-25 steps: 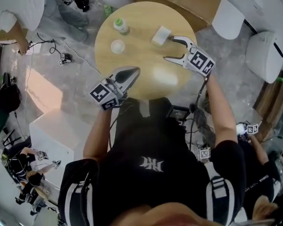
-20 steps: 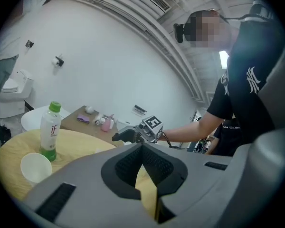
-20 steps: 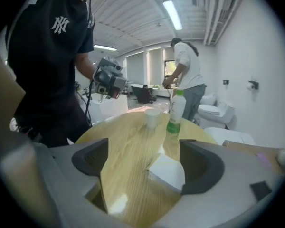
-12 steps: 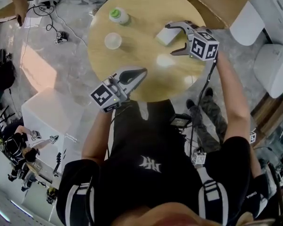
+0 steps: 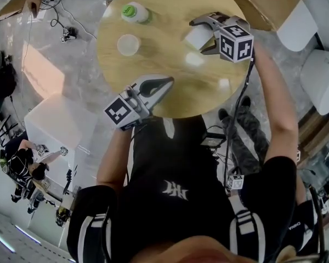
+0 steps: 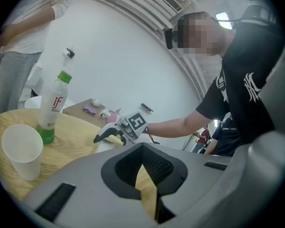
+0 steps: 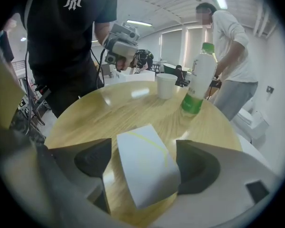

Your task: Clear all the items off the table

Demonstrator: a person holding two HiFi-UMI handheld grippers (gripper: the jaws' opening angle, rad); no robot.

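Your right arm reaches out straight toward 1 o'clock, and your right gripper [image 5: 198,37] tips steeply down onto the table [image 5: 170,92], its marker cube facing up at you. Its jaws have just been opening and now stand as wide as they go, one on each side of the white pack [image 5: 196,37]. The pack lies flat on the wood, a little toward 2 o'clock from the table's centre, with one corner pointing back at the gripper's camera. In the right gripper view there is clear wood between the pack and the jaw at 9 o'clock. The jaw at 3 o'clock sits very close to the pack's edge, and it may be just brushing it; the angle does not settle that. Nothing is pinched.

Your left arm is bent at the elbow and kept close to your body. Your left gripper [image 5: 165,82] lies nearly level over the table's rim at 6 o'clock, pointing toward 2 o'clock. Its jaws are closed together with nothing between them.

The bottle [image 5: 132,11] stands upright near the rim at 11 o'clock. The cup [image 5: 128,44] stands upright at 9 o'clock, near the bottle and apart from it. Both are well apart from either gripper.
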